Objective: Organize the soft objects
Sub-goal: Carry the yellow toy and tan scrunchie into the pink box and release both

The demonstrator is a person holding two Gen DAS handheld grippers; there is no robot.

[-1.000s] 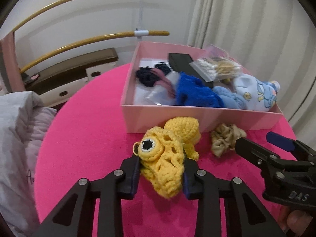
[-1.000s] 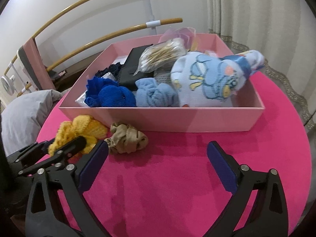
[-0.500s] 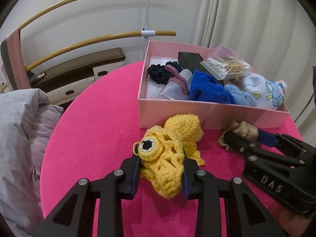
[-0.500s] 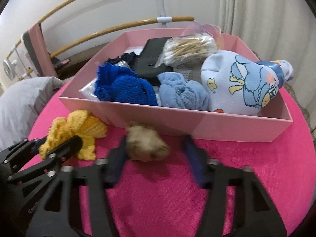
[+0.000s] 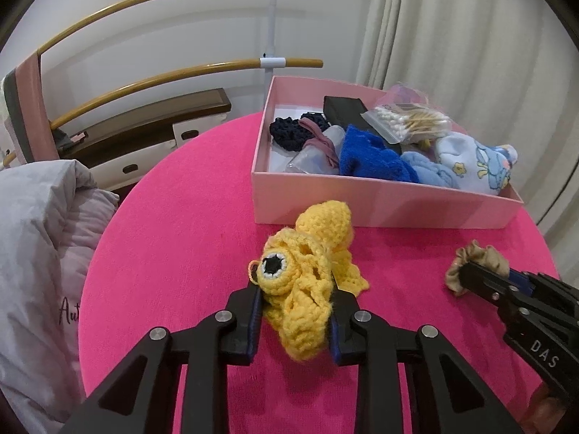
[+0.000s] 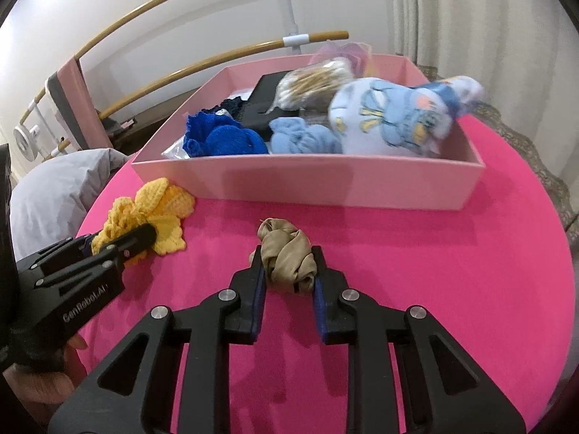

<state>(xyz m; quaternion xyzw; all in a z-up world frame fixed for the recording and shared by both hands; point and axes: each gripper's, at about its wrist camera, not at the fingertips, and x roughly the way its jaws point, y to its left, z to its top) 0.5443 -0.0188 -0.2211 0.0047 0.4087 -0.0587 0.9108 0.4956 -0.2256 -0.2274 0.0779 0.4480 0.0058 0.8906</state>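
Left gripper (image 5: 295, 316) was clamped on the yellow crochet toy (image 5: 302, 289), blue pads pressed into both sides of the yarn, single black-and-white eye facing up and a bit left. Rest of the toy spilled forward past the fingertips onto the pink tablecloth (image 5: 173, 238), far lobe nearly touching the near wall of the pink box (image 5: 380, 202) straight ahead. Couldn't tell whether the toy was lifted or resting on the cloth.

Right gripper (image 6: 287, 276) was squeezed around the beige scrunchie (image 6: 286, 255), satin bunched up between the fingers and poking out past the tips. Sat on the tablecloth just short of the box wall, well apart from it. From the left wrist view, off to the right, same scrunchie (image 5: 477, 264) peeking out beyond the other tool's black finger.

Inside the box, ahead of both tools: royal blue knit bundle (image 6: 224, 139), light blue fuzzy sock (image 6: 305, 141), white baby garment with blue cartoon print (image 6: 394, 123) (a bit blurred), bag of cotton swabs (image 5: 409, 124), flat black case (image 5: 347, 112), navy scrunchie (image 5: 289, 132), mauve hair tie (image 5: 320, 141).

Grey padded jacket (image 5: 39, 253) bunched off the table edge to the left.
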